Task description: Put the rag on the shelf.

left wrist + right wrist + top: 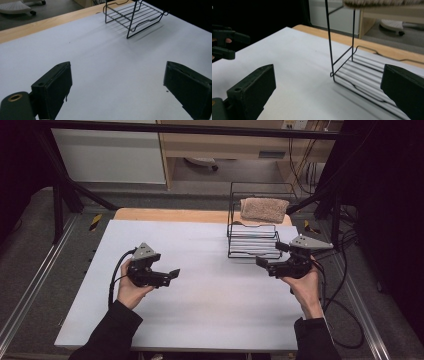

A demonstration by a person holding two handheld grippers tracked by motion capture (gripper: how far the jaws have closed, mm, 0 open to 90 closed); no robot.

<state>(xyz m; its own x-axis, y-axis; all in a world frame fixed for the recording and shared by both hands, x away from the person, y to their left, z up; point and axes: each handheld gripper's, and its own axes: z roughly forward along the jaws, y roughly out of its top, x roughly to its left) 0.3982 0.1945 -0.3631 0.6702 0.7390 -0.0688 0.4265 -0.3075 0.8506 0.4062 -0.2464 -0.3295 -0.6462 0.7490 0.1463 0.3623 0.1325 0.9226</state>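
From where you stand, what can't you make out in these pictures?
- Towel on the wire rack: right gripper view's top edge cuts it to a strip; how it is folded stays unclear.
- Rack top: cut off in the left gripper view.
- Right gripper: jaw pads too small in the high view.

– What covers the table?
– A white sheet. Bare wood shows only along the far edge.
– And beyond it?
– A white cabinet just beside a wooden shelf, and a castored chair base on the grey floor. Black frame bars stand at the left.
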